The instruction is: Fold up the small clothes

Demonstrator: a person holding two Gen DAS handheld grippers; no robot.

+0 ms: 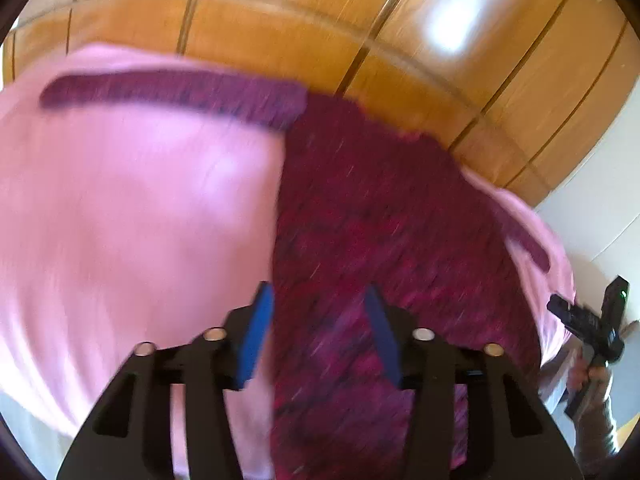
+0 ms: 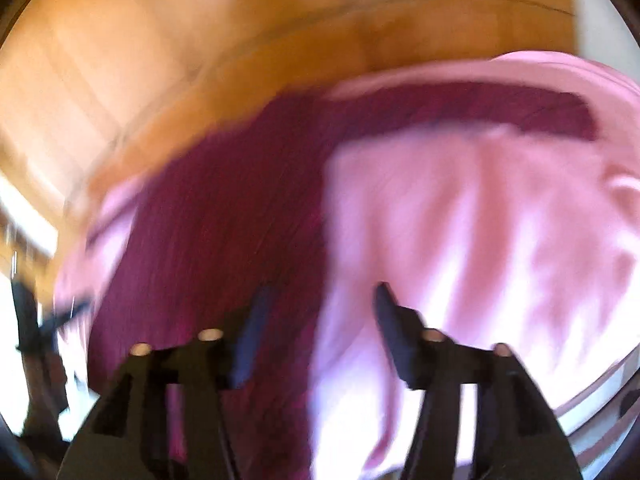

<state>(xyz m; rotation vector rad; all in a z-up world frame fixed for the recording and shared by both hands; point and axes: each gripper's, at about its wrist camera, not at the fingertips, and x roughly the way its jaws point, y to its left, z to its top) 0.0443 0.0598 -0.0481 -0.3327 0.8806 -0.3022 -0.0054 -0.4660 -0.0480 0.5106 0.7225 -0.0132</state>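
Note:
A small pink garment (image 1: 120, 220) lies spread on a wooden table (image 1: 280, 36). It has a dark magenta knit panel (image 1: 380, 220) down its middle and a magenta band (image 1: 172, 96) along its far edge. My left gripper (image 1: 318, 288) hovers over the seam between pink and magenta, open, its blue pads apart with nothing pinched. In the blurred right wrist view the same garment shows magenta (image 2: 224, 208) on the left and pink (image 2: 480, 220) on the right. My right gripper (image 2: 324, 288) is open above that seam and holds nothing.
The table's planks (image 2: 200, 40) run beyond the garment's far edge. A person's hand (image 1: 592, 364) holding a black gripper handle shows at the right edge of the left wrist view, past the garment's end. A pale surface (image 1: 592, 216) lies beyond the table.

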